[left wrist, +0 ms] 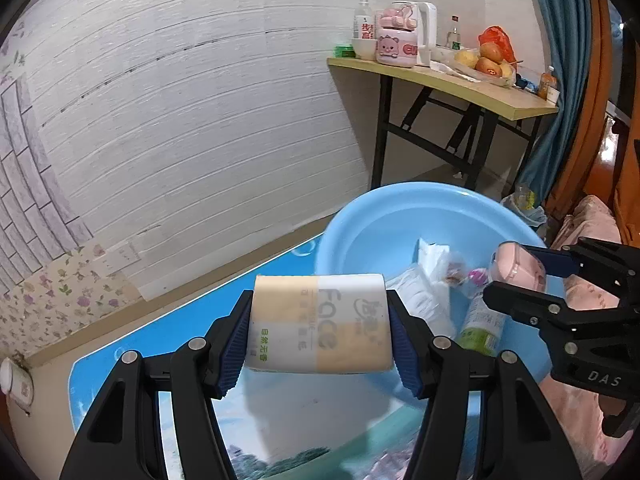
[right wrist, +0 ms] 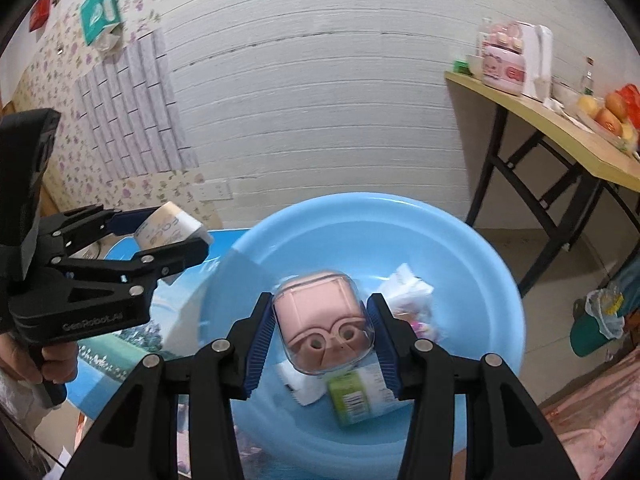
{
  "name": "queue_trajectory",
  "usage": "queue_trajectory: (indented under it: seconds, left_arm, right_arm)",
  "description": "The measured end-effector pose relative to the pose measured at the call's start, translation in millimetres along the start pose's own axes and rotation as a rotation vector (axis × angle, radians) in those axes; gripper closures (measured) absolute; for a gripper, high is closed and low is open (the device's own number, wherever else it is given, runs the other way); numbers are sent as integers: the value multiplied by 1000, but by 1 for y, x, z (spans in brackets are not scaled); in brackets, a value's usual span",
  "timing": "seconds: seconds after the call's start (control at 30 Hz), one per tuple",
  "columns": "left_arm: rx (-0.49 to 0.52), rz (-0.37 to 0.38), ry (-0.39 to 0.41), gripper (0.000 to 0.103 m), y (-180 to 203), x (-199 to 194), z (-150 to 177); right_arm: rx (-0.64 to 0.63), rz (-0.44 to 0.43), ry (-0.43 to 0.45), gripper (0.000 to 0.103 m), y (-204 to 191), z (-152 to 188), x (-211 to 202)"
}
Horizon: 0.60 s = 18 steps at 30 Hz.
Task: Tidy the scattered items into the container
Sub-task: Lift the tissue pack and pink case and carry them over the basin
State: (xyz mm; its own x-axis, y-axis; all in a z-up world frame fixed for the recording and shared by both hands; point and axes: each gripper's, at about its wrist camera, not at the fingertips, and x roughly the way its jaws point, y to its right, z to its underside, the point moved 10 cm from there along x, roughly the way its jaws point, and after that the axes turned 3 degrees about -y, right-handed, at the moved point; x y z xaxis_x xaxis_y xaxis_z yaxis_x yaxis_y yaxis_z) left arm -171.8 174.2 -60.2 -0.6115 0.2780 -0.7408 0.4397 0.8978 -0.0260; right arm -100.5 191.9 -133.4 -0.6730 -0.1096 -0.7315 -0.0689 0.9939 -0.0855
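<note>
Right claw [right wrist: 322, 330], clamped on a pink case [right wrist: 322, 320], hangs directly over the blue basin [right wrist: 480, 248], while the left claw [left wrist: 318, 326], gripping a tissue pack [left wrist: 318, 322] crosswise, sits short of the rim, basin lying ahead-right.
</note>
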Motion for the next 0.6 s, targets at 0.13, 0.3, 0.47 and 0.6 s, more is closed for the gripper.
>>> queue_trajectory:
  seconds: [0.13,0.3,0.47,0.6]
  left_arm:
    - [10,11,8,43,14,2,-8]
    - [20,27,4,43,28,8,-14]
    - [49,44,-11,43,45,18,-18]
    - [55,64,-12,43,56,25,-23]
  right_arm:
    - [21,12,2,55,18,1,-10]
    - [24,30,-4,55,34,4,-13]
    - [38,49,3,55,49,3,-14]
    - [52,63,-10,55,60,7,-12]
